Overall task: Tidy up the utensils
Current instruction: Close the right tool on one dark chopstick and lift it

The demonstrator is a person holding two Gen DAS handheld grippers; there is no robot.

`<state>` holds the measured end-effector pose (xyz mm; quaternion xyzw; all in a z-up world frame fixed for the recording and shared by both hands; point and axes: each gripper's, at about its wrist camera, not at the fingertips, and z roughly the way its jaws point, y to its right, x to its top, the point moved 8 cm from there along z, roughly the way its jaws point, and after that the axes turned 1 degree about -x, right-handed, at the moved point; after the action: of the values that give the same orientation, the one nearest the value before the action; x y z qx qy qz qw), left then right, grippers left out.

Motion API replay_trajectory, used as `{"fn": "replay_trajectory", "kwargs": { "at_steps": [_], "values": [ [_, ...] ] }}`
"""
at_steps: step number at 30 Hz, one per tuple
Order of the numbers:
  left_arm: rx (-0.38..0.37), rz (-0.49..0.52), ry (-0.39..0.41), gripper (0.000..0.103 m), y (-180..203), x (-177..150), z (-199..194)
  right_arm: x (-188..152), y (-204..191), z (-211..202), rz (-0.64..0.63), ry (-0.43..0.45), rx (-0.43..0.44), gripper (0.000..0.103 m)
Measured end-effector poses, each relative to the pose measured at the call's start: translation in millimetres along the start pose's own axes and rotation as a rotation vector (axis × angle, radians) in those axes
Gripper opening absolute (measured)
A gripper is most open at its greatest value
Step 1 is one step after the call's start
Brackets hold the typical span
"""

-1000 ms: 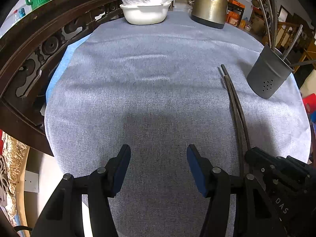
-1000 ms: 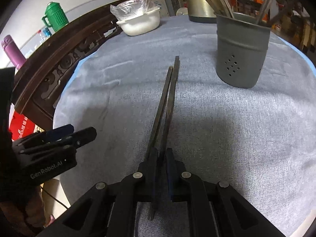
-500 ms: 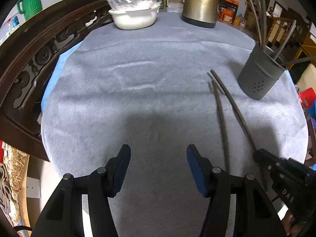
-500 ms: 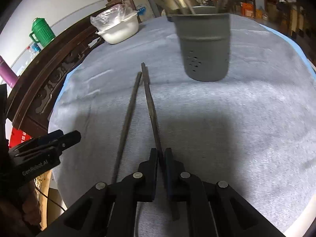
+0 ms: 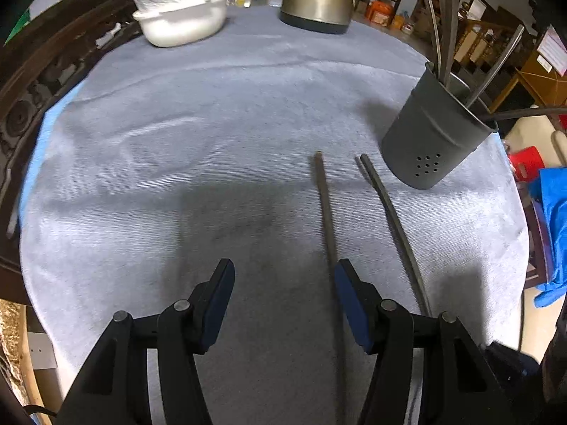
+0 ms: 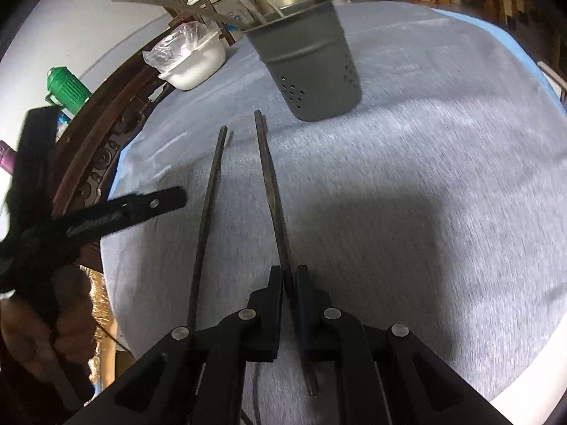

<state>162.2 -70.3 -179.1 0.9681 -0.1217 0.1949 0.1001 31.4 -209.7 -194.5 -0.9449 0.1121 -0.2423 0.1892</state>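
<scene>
Working down from the big stuff: round table (image 5: 248, 141) under a grey cloth, and on it the grey utensil holder (image 6: 312, 67), already stuffed with long utensils leaning out at odd angles. Near it two dark chopsticks.

Right gripper (image 6: 290, 283) is clenched on one chopstick (image 6: 271, 184), gripped low on its length; the far tip points toward the holder, a short tail pokes out behind the pads. Second chopstick (image 6: 209, 212) lies loose on the cloth just beside it, fanned away at the far tip. Left gripper (image 5: 283, 283) has its fingers spread with nothing between them, and that loose stick passes just by its right finger.

Risks, my read:
- Holder tip-over. It's light-looking and top-heavy with those leaning handles. Bumping the rim or a protruding handle with a long stick could knock it over.
- Stick pivoting in the pads. Narrow grip near one end, long lever ahead; any contact at the tip may rotate or slide it out.
- Missing the opening. Crowded mouth, little free gap; tip could catch on the utensils inside.
- Loose stick rolling if the left gripper nudges it.
</scene>
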Motion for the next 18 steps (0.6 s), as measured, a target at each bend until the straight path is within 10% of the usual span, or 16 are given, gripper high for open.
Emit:
{"fn": "replay_trajectory", "kwargs": {
  "at_steps": [12, 18],
  "values": [
    [-0.057, 0.015, -0.006, 0.059, 12, 18, 25, -3, 6, -3, 0.065, -0.024, 0.069, 0.011],
    [-0.060, 0.044, 0.016, 0.024, 5, 24, 26, 4, 1, -12, 0.050, 0.013, 0.081, 0.012]
  ]
}}
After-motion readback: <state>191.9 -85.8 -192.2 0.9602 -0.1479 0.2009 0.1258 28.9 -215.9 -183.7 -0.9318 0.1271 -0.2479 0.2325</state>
